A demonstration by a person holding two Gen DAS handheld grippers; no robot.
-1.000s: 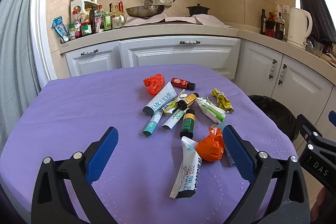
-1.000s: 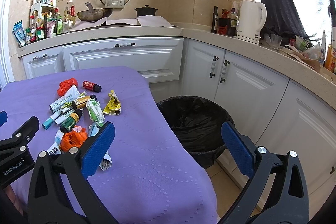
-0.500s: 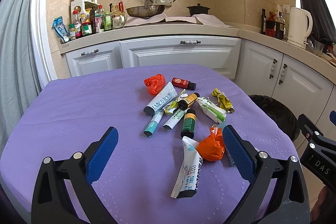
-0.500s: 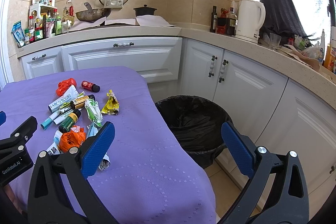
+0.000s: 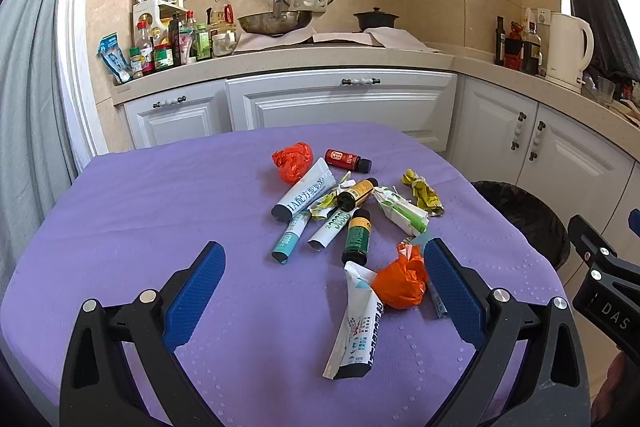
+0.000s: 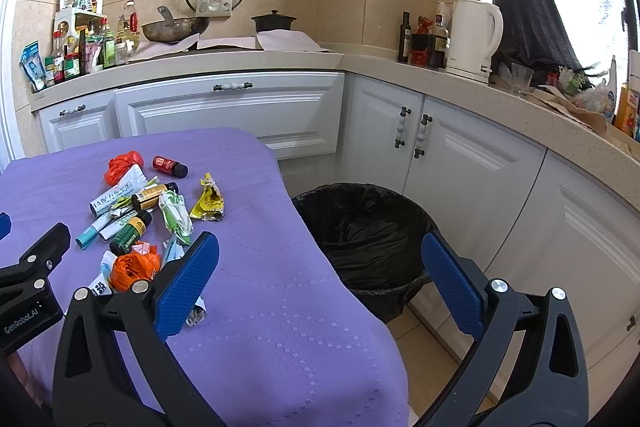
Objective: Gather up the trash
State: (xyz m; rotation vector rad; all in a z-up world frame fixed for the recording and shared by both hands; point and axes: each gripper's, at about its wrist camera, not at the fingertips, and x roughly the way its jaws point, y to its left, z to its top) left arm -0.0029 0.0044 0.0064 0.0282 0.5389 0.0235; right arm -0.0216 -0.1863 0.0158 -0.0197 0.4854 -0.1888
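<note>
1. Left gripper (image 5: 320, 287) sits at the bottom of its frame, jaws spread wide, nothing in them, hovering over the purple tablecloth (image 5: 140, 211).
2. Trash pile is mid-frame, left to right: teal-capped tube (image 5: 290, 237), big white tube (image 5: 306, 194) with a red crumpled bag (image 5: 292, 161) above it, green bottle (image 5: 357, 237), yellow wrapper (image 5: 422, 191).
3. Nearest stuff: a white tube (image 5: 356, 327) touching an orange wad (image 5: 400, 285), just beside the right blue pad.
4. Right gripper (image 6: 320, 283) is wide open too, empty, lower part of its frame.
5. Black-lined bin (image 6: 366, 227) sits center-right, just beside the table edge.
</note>
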